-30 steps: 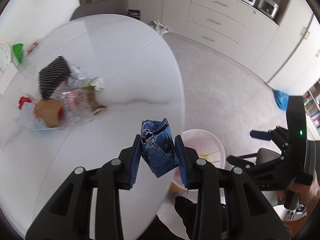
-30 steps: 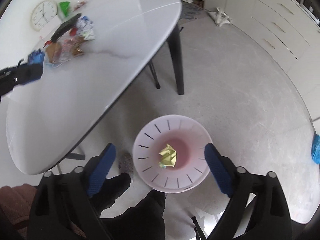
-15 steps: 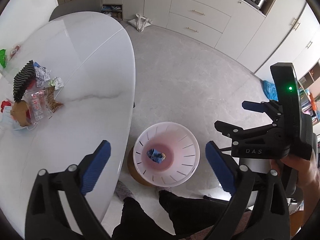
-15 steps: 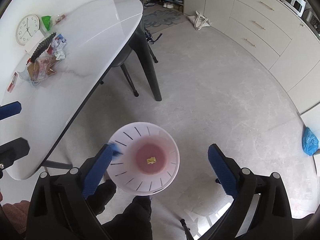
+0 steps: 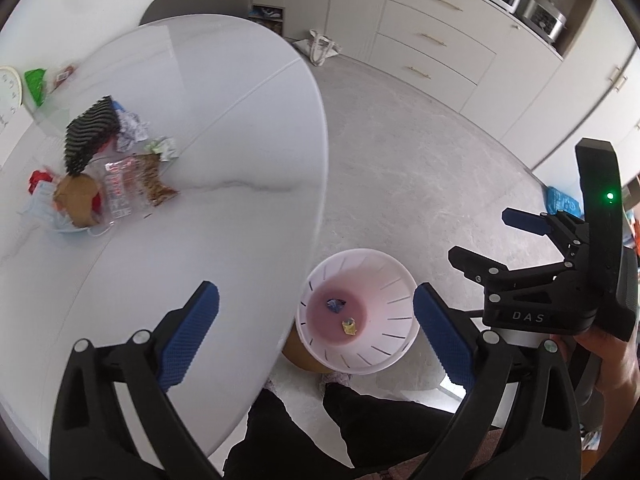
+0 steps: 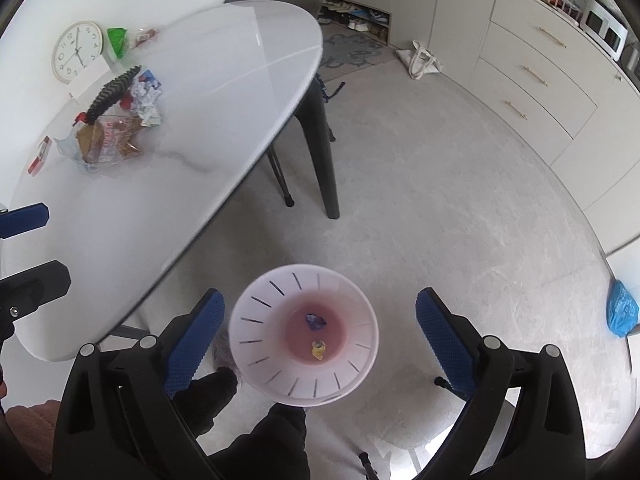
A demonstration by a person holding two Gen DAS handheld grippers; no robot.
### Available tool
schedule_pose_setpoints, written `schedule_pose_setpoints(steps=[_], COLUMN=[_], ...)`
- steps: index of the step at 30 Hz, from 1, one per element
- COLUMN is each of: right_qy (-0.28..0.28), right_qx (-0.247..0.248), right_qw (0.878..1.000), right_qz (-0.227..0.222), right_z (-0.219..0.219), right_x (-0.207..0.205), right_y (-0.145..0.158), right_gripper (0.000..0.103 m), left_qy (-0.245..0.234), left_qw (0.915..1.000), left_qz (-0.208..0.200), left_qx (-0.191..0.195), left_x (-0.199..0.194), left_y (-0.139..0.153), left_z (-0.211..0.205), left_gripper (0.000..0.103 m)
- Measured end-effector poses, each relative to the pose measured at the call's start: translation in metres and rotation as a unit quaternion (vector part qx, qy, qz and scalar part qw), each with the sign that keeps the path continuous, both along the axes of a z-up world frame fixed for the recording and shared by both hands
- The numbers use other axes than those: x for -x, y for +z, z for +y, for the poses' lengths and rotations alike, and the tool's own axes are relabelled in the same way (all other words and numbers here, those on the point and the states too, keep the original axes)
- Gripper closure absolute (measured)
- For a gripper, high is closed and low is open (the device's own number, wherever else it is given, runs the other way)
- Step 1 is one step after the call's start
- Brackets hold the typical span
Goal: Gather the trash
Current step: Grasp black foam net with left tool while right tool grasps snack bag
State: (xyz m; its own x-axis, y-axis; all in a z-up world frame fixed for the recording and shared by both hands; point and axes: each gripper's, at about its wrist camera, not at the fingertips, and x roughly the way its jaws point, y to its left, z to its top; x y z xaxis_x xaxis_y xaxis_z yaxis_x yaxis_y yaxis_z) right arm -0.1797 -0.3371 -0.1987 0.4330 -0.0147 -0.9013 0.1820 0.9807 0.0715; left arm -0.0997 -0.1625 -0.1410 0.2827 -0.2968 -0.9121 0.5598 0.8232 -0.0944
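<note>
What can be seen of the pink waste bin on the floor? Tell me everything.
The waste bin is a round, flared tub of pale pink, translucent-looking plastic with dark slits around its wall and a deeper pink bottom. It stands upright and open on the grey floor, beside the edge of the white table. Inside lie a crumpled blue wrapper and a crumpled yellow wrapper, apart. Neither gripper touches it.

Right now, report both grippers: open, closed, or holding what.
Left gripper: open, holding nothing.
Right gripper: open, holding nothing.
</note>
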Motion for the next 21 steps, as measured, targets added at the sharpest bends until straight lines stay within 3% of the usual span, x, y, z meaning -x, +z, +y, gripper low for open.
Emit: schedule_pose_setpoints(steps=[10, 21], right_qy=[0.052, 0.095], right_qx=[-0.01, -0.064], right_qw=[0.998, 0.992], right_qz=[-0.029, -0.045], right_z=[0.062, 0.134], right_x=[-0.047, -0.122], right_y=[0.021, 0.025], right_gripper=[0.007, 0.007], left_qy=[0.084, 0.178], left_qw=[0.996, 0.9827], left_qz=[-0.028, -0.045], left_qx=[-0.01, -0.017], left_x=[-0.04, -0.094], left_y=[0.009, 0.01], left_z=[0.079, 0.173], left_gripper=[0.009, 0.009])
